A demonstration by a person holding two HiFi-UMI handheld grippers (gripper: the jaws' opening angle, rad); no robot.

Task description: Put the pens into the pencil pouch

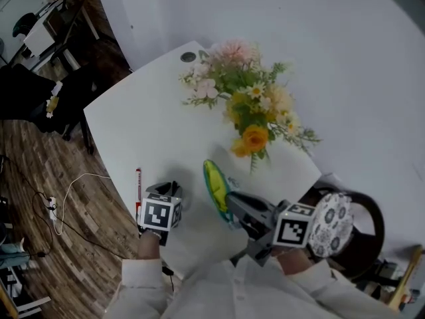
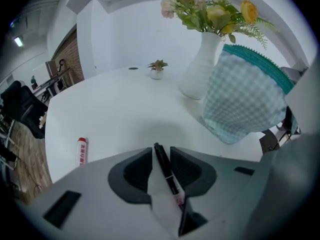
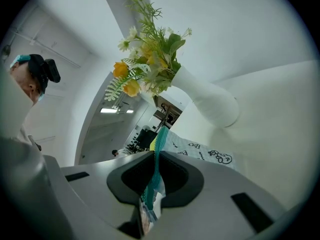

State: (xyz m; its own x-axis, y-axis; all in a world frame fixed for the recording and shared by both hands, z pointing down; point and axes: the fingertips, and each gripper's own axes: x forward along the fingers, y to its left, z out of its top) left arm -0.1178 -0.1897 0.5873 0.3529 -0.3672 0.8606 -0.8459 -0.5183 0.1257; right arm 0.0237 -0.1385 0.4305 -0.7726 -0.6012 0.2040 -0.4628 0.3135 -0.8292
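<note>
My left gripper [image 2: 161, 158] is shut on a black pen [image 2: 168, 176], which lies slanted between the jaws. In the head view it [image 1: 171, 193] hangs low over the white table's near edge. A second pen, a red-and-white marker [image 2: 81, 151], lies on the table to the left [image 1: 138, 180]. My right gripper [image 3: 154, 170] is shut on the teal zipper edge of the checked pencil pouch [image 3: 196, 147]. It holds the pouch [image 1: 216, 186] up off the table with the yellow-lined mouth open. The pouch [image 2: 244, 97] hangs to the right of my left gripper.
A white vase [image 2: 201, 68] of flowers [image 1: 247, 102] stands behind the pouch. A small potted plant [image 2: 157, 69] sits at the far side of the white table [image 1: 143, 131]. The table's left edge drops to a wooden floor with cables [image 1: 63, 205]. A dark chair [image 1: 362, 231] stands at the right.
</note>
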